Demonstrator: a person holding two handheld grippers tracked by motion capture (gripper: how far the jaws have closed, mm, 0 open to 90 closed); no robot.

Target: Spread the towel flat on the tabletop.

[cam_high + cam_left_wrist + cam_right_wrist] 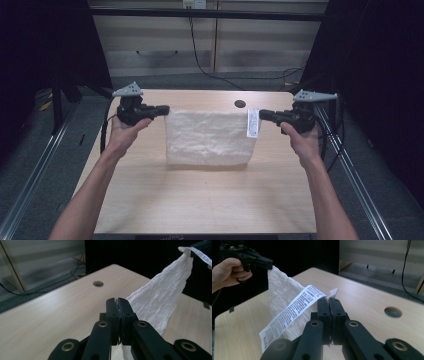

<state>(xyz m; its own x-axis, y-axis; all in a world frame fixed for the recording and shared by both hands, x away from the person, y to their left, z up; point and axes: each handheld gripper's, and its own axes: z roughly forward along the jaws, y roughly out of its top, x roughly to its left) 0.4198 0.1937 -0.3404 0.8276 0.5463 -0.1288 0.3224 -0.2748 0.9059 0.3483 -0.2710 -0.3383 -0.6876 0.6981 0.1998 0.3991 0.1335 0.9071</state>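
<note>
Up off the table (pixel 150 200) — white towel (pixel 207 137) stretched between left gripper (pixel 166 110) and right gripper (pixel 262 114), each clamped tight on a top corner; care label (pixel 253 123) dangling.

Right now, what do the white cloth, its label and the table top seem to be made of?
White cloth: probably soft cotton-like fabric, matte; its surface is crinkled and it hangs limp between the left claw and the right claw.
Label: thin printed fabric or paper-like tag, smooth; it bends freely.
Table top: likely wood-look laminate, pale, with fine grain lines and a slight sheen.
</note>
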